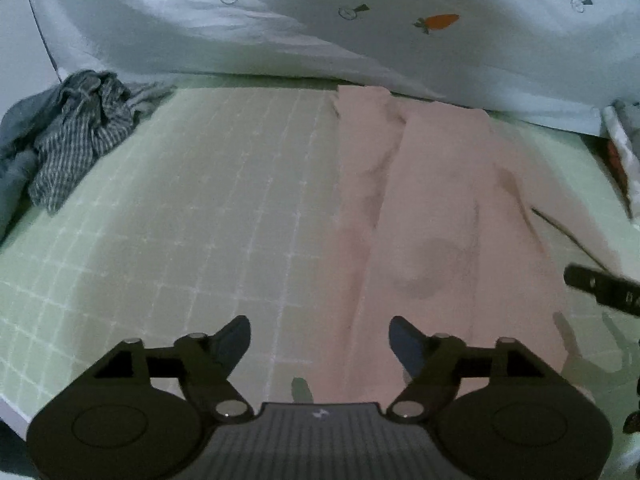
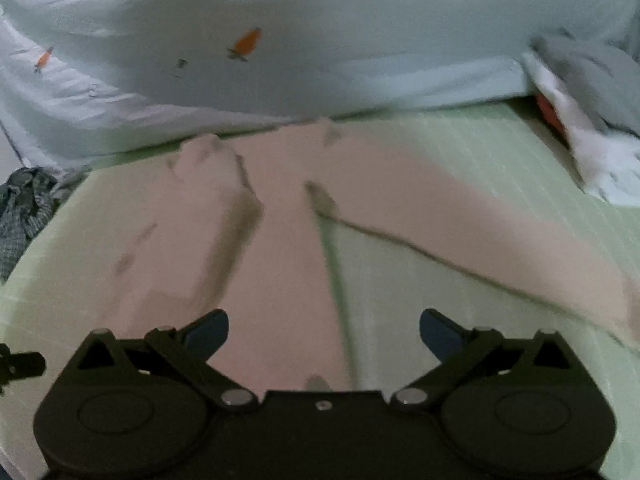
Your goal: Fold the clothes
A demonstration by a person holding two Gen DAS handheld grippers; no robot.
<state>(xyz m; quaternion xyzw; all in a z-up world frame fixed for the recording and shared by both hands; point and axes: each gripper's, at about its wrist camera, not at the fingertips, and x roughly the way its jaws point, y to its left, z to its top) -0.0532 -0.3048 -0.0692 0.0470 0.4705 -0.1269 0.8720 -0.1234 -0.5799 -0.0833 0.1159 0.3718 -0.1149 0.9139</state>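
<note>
A pink garment lies spread flat on the green checked sheet. In the right wrist view the pink garment shows two long parts that spread apart like a V, one running to the right. My left gripper is open and empty, just above the garment's near left edge. My right gripper is open and empty, over the near end of the garment's middle part. Part of the right gripper shows at the right edge of the left wrist view.
A crumpled grey striped garment lies at the far left of the sheet, also in the right wrist view. A pale quilt with carrot prints is bunched along the back. More white and grey bedding lies at the far right.
</note>
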